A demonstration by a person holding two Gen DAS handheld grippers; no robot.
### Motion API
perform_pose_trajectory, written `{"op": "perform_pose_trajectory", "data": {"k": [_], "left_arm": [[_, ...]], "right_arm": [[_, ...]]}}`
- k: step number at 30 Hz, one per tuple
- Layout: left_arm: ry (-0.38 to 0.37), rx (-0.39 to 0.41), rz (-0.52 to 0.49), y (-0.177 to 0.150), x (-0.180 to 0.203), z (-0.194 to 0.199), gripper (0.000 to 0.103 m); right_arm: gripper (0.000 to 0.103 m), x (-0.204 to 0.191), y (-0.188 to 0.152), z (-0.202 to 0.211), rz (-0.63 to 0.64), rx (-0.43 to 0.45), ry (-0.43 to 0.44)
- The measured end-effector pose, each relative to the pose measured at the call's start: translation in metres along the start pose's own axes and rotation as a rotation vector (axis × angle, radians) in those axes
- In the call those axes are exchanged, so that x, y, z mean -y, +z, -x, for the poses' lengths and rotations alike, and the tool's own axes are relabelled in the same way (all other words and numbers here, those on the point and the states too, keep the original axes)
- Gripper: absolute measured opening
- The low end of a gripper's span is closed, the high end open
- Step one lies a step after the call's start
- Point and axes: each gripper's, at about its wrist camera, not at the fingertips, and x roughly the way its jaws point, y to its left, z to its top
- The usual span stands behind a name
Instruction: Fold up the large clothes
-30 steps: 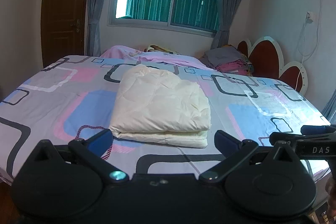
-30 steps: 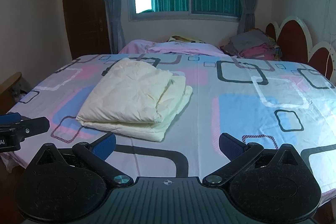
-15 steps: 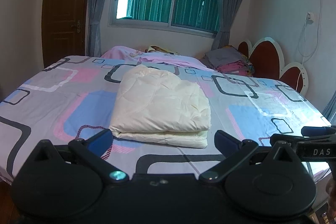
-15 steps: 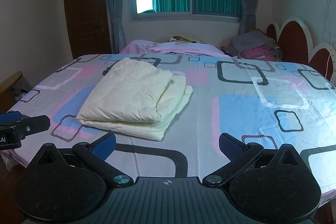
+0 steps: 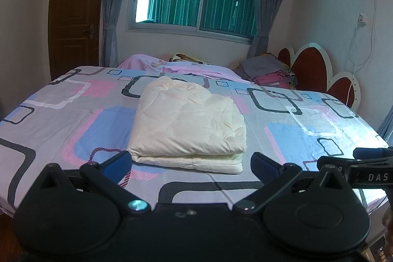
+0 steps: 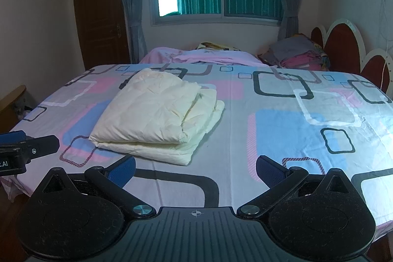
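A cream padded garment (image 5: 189,124) lies folded into a thick rectangle on the bed (image 5: 61,114), a little left of the middle. The same folded garment (image 6: 157,114) shows left of centre in the right wrist view. My left gripper (image 5: 190,163) hangs open just short of its near edge, touching nothing. To the right, over the bed's near edge, my right gripper (image 6: 195,168) is open and holds nothing. Each gripper's side shows at the edge of the other's view.
The bed has a sheet with pink, blue and grey squares (image 6: 282,119). A pink quilt (image 5: 186,68) and a stack of folded clothes (image 5: 267,70) lie at the far side by the red headboard (image 5: 312,65). A window and a door stand behind.
Both grippers have drawn back and risen very slightly from the bed; the folded garment has not moved.
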Motion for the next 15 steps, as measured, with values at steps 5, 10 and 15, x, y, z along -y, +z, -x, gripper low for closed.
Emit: {"op": "perform_pose_trajectory", "data": {"k": [5,10,15], "left_arm": [[0.0,0.0,-0.001,0.0004,-0.0004,-0.0006,0.103],[-0.001,-0.002,-0.001,0.0003,-0.0003,-0.0011,0.103],[0.001,-0.001,-0.003,0.0004,0.0005,-0.0007,0.103]], "right_arm": [[0.103,-0.0004,0.0009,-0.0003,0.001,0.004,0.001],[0.103,-0.0007,0.0014,-0.0008,0.0,0.0,0.0],[0.103,-0.0001,0.0011,-0.001,0.0,0.001,0.001]]}}
